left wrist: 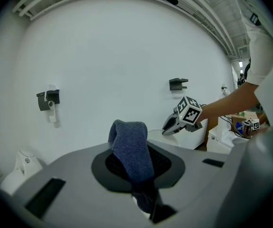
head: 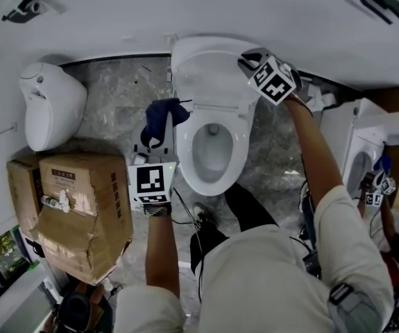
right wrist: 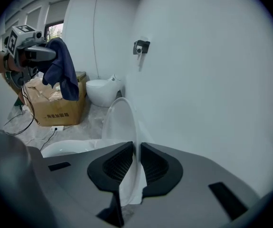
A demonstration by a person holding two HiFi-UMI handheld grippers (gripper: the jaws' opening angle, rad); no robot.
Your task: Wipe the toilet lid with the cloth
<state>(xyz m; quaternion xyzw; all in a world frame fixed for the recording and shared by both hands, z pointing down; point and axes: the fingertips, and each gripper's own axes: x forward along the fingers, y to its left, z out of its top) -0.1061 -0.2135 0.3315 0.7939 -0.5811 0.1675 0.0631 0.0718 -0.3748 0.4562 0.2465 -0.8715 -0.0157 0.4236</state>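
Note:
The white toilet [head: 213, 151] stands against the wall with its lid [head: 206, 68] raised. My right gripper [head: 246, 62] is at the lid's top right edge. In the right gripper view the thin lid edge [right wrist: 119, 122] runs between the jaws of my right gripper [right wrist: 135, 167], which are shut on it. My left gripper [head: 156, 143] hovers left of the bowl, shut on a dark blue cloth [head: 163, 120] that droops from it. In the left gripper view the cloth [left wrist: 131, 151] sticks up from the jaws, and the right gripper [left wrist: 170, 126] shows beyond it.
A white fixture [head: 50, 103] stands at the far left. A torn cardboard box [head: 81, 207] sits near the left arm, with cables on the stone floor. Another white toilet [head: 359, 144] is at the right. A bracket [left wrist: 48, 100] hangs on the wall.

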